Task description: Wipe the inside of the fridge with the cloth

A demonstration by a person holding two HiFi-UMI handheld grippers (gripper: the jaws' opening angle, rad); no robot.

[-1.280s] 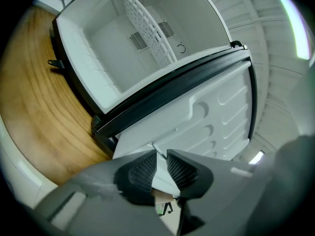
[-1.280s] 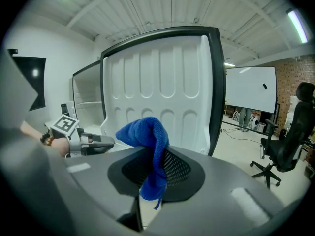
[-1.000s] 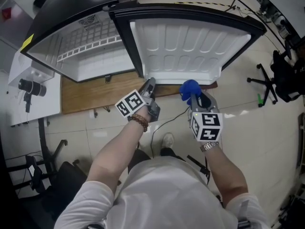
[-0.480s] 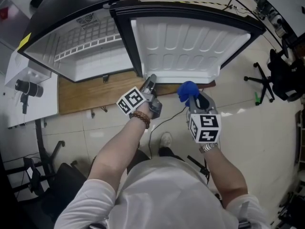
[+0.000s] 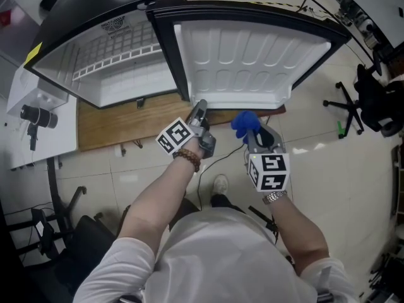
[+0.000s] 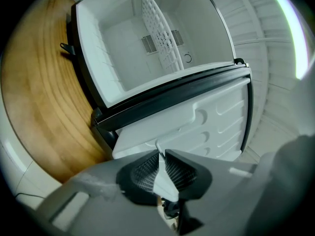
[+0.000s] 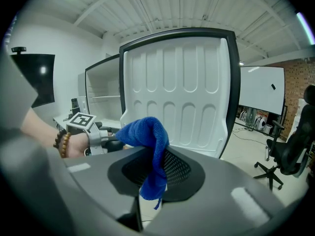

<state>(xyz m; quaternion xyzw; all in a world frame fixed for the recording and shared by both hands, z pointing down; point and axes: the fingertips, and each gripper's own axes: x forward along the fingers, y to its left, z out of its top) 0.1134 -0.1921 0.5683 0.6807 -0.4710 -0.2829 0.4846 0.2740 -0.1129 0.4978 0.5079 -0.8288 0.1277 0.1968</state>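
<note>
Small fridge (image 5: 126, 88) at upper left of the head view: black shell, smooth white plastic inside, white wire shelf (image 5: 120, 50) across it. Door (image 5: 252, 55) swung wide at top centre, its white liner moulded with rounded vertical ribs, and a black rim. The fridge sits on a wood-grain board (image 5: 117, 124) over glossy pale tiles.

Blue cloth (image 5: 245, 121), fuzzy and bunched, is just below the door's bottom edge, outside the fridge. Right gripper (image 5: 251, 131) has its mesh-textured pads clamped on the cloth (image 7: 147, 132), one end drooping down between them.

Left gripper (image 5: 201, 108) is at the door's lower left corner. Its jaws have just been closing and are nearly together, leaving a thin slit. In the left gripper view (image 6: 161, 154) a thin white edge of the door shows in the slit; can't tell if the pads press on it.

Bead bracelet (image 5: 185, 160) on the left wrist. Black office chair (image 5: 372, 100) at the right edge, black camera (image 5: 38, 115) on a white table at far left
</note>
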